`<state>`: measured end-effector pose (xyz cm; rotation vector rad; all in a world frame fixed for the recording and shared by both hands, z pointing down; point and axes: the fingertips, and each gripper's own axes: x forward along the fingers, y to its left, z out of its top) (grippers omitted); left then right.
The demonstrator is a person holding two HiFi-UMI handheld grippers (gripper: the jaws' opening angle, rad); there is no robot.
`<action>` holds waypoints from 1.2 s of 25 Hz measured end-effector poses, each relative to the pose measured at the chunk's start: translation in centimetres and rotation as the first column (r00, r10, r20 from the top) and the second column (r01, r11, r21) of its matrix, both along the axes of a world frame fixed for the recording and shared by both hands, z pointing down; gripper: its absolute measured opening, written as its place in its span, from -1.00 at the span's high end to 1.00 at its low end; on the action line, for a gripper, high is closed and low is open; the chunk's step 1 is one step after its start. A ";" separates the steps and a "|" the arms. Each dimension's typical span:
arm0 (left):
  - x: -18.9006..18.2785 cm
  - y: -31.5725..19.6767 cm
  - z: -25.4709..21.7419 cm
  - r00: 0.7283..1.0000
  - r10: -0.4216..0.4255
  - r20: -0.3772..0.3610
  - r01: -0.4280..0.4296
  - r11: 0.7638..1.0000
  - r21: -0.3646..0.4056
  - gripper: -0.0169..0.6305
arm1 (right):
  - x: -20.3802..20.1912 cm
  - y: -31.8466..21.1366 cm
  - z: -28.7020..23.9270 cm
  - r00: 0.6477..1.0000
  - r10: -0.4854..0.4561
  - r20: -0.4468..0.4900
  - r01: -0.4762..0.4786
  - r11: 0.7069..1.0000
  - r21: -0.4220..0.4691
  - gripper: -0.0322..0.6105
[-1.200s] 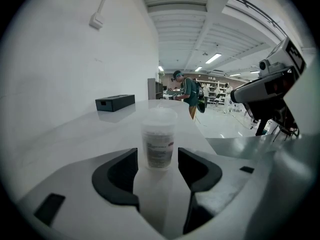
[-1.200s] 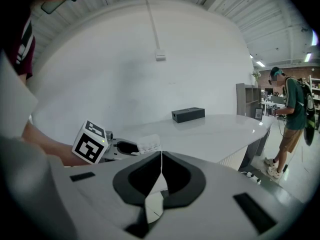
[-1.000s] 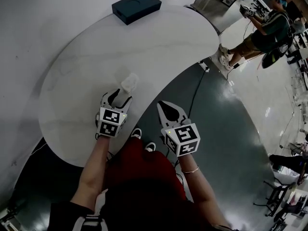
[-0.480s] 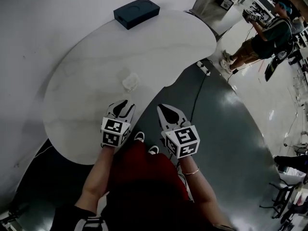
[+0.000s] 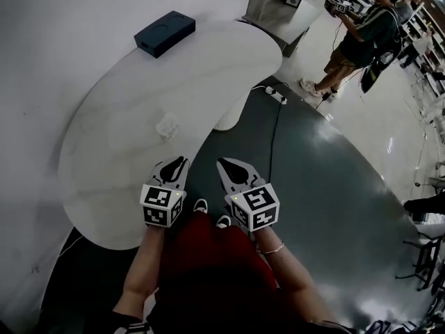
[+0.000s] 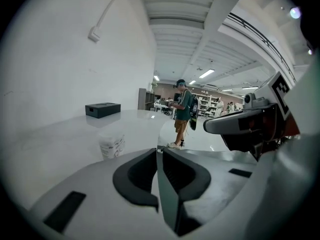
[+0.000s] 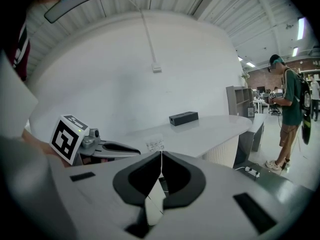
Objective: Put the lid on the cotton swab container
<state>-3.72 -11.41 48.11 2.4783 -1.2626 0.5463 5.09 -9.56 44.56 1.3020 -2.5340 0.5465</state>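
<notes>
One white curved table [image 5: 139, 82] fills the left of the head view. Its near edge is hidden behind the wearer's forearms, and it stands on a dark grey floor [image 5: 313, 186]. One other person [image 5: 358, 30] stands well away at the upper right, partly cut off by the top edge there. Both gripper views show this person full length.

Two grippers sit side by side at the bottom centre, off the table's near edge. The left gripper [image 5: 174, 164] is closing its jaws. The tips all but touch and nothing is between them. The right gripper [image 5: 231, 167] has its jaws together, also on nothing. Each gripper view shows the other gripper at its edge.

One dark flat box [image 5: 165, 33] lies at the far end of the table.

One cotton swab container [image 5: 167, 125], small and translucent, stands upright on the table. It is ahead of the left gripper and apart from both. In the head view it is only a pale blur. The left gripper view shows print on its side. No view makes clear whether its lid is on.

One white power strip [image 5: 276, 94] lies on the floor beyond the table's edge, with its cable trailing towards the wearer. It shows in the head view and faintly in the right gripper view.
</notes>
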 end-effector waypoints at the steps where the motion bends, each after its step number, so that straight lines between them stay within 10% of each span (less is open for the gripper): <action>1: 0.5 0.1 -0.2 1.000 0.008 0.000 -0.008 1.000 0.008 0.79 | 0.4 0.2 -0.1 1.000 0.009 0.000 -0.009 1.000 0.005 0.85; 30: 9.8 5.1 -7.4 0.976 0.187 -0.115 -0.173 0.978 0.120 0.87 | 8.5 5.8 -3.6 0.980 0.200 -0.001 -0.198 0.969 0.145 0.85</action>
